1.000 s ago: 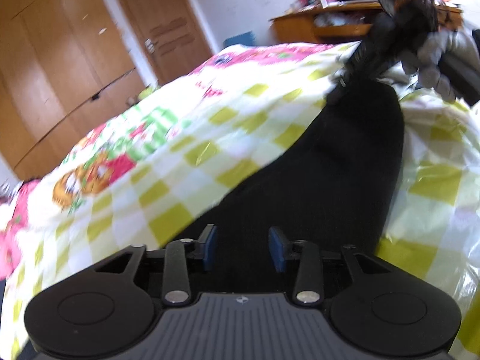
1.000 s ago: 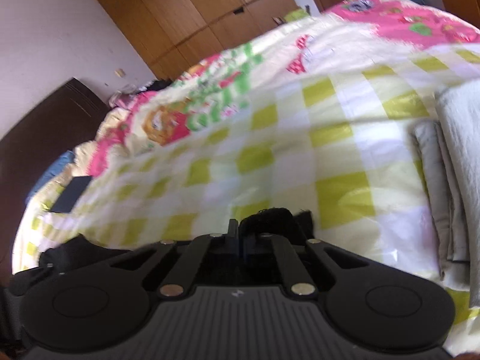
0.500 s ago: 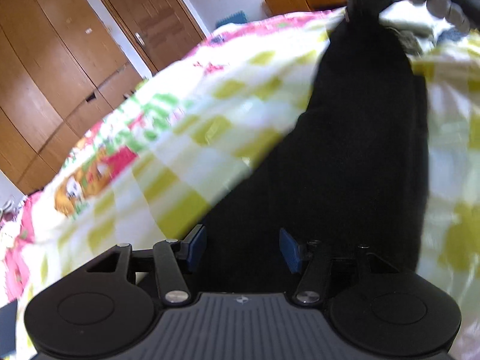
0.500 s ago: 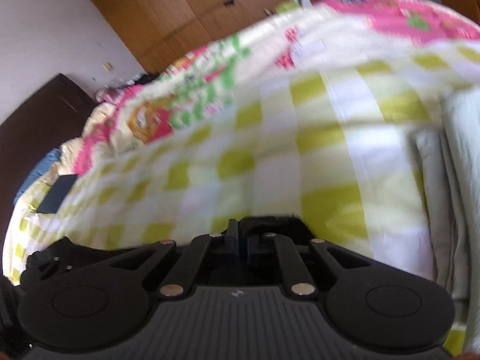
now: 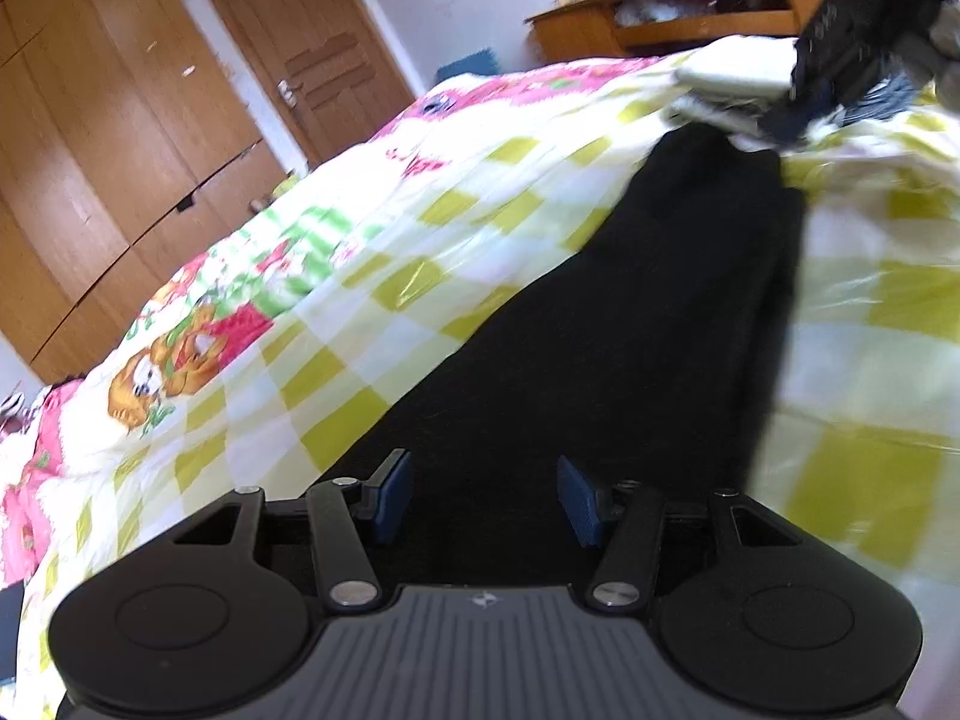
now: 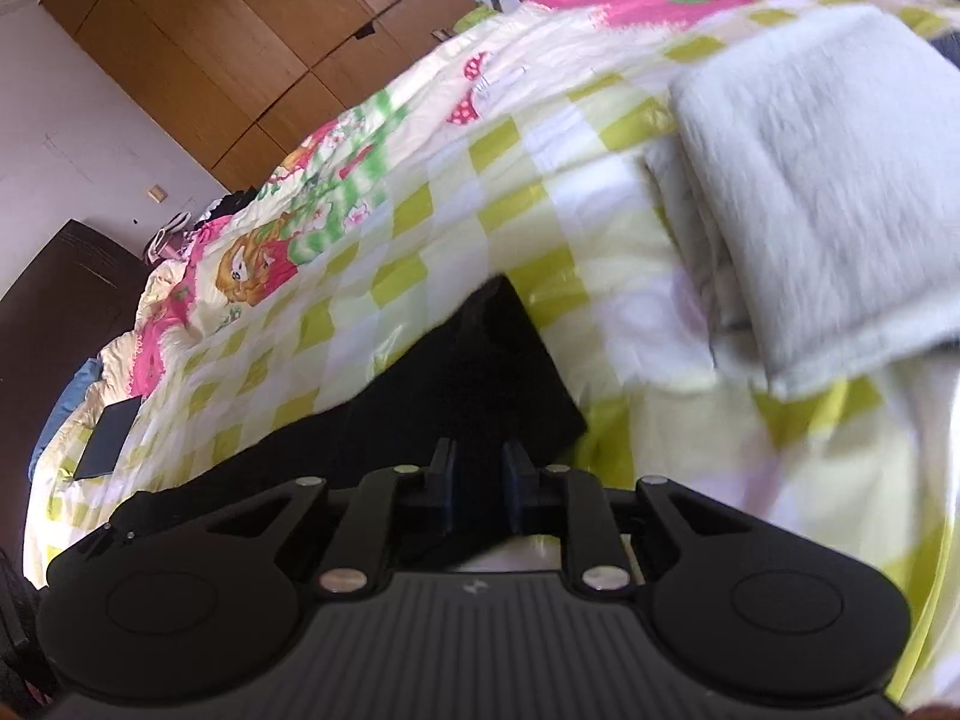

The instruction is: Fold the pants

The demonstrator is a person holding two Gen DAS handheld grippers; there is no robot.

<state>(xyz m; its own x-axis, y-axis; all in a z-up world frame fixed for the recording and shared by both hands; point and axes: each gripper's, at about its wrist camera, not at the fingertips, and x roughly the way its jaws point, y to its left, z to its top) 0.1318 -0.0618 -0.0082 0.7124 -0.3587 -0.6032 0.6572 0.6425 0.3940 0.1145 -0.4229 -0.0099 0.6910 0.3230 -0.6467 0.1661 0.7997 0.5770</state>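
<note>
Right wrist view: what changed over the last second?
The right gripper opened from shut on the black pants, whose end now lies on the quilt. The left gripper stayed open over the pants, opening slightly wider.

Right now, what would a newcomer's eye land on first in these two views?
The black pants stretched across the bright yellow-checked cartoon bedspread, running from the open left claw toward the far end. In the right wrist view, the right claw stands slightly parted at the pants' end, and a folded pale-grey towel lies just to the right.
</note>
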